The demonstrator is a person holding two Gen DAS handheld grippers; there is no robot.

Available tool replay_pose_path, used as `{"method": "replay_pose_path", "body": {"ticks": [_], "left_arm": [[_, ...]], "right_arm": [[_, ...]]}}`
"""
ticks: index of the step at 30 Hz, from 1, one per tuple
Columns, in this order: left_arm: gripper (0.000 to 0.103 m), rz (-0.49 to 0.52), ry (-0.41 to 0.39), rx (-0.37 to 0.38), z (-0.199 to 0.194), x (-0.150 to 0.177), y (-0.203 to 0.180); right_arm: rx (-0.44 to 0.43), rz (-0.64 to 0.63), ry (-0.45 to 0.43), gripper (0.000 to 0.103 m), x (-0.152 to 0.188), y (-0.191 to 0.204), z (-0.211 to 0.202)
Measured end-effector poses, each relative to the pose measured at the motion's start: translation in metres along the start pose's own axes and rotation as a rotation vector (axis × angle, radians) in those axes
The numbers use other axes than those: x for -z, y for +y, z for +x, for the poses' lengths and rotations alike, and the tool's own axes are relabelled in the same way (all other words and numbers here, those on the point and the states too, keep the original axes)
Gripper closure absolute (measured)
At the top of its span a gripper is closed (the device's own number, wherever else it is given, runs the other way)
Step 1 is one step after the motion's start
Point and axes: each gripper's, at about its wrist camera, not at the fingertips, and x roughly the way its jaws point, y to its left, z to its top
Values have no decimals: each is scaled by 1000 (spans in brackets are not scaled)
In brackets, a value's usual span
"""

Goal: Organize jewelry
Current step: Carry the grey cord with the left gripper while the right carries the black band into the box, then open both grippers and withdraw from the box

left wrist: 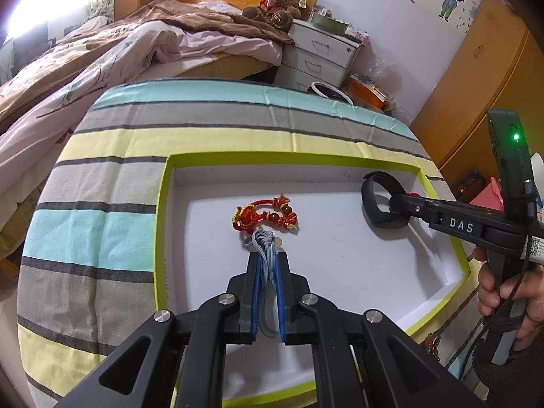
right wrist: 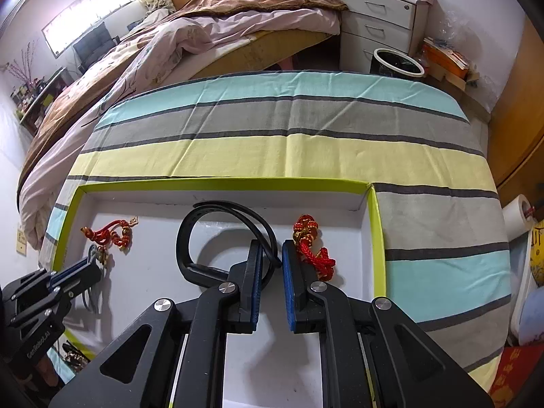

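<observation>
A shallow white box with a lime-green rim [left wrist: 161, 221] [right wrist: 221, 183] lies on a striped cloth. My left gripper [left wrist: 267, 255] [right wrist: 97, 265] is shut on a grey-blue cord bracelet [left wrist: 263, 241] [right wrist: 92, 255], low over the box floor. Just beyond it rests a red knotted bracelet with beads [left wrist: 265, 216] [right wrist: 108, 234]. My right gripper [right wrist: 272, 246] [left wrist: 394, 200] is shut on the strap of a black wristband [right wrist: 190, 238] [left wrist: 370, 200], whose loop stands on the box floor at the far right corner. A second red bracelet [right wrist: 311, 248] lies right of the right fingers.
The striped cloth [left wrist: 102, 231] [right wrist: 289, 149] covers a table. A bed, white drawers [left wrist: 319, 57] and a bin [right wrist: 397, 63] stand beyond it. A person's hand [left wrist: 503, 292] grips the right tool. More jewelry [left wrist: 431, 343] [right wrist: 73, 357] lies outside the box's near edge.
</observation>
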Motion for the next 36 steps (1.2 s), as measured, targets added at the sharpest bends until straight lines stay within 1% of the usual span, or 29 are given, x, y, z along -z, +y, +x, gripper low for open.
{"method": "replay_pose_path", "body": {"ticks": [8, 12, 18, 19, 20, 21, 22, 23, 24, 25, 30, 36], "left_arm": [[94, -11, 2, 2, 1, -2, 0], [87, -1, -1, 10, 1, -3, 0], [85, -2, 1, 14, 2, -3, 1], [84, -4, 1, 14, 2, -4, 2], [84, -6, 0, 14, 2, -4, 2], [82, -10, -2, 14, 2, -5, 2], [76, -10, -6, 16, 0, -5, 1], [72, -7, -10, 18, -1, -5, 1], [61, -6, -11, 17, -2, -5, 0], [56, -7, -13, 17, -4, -3, -1], [56, -12, -37, 30, -17, -1, -2], [56, -1, -59, 35, -35, 8, -9]], "right_arm": [[-25, 21, 7, 90, -1, -5, 2], [-30, 31, 3, 88, -1, -5, 0], [-35, 40, 2, 87, -1, -4, -1], [-38, 43, 1, 84, -1, -4, -1], [-43, 43, 1, 79, -1, -4, -1], [-45, 44, -2, 75, -1, -4, -2], [-47, 47, -9, 67, -1, -4, -4], [-50, 48, -13, 65, -1, -3, -5], [-55, 48, -17, 65, -1, -3, -6], [-57, 48, -17, 64, 0, -2, -7], [-63, 44, -35, 64, 2, -1, -15], [-86, 51, -79, 64, 12, 0, -34]]}}
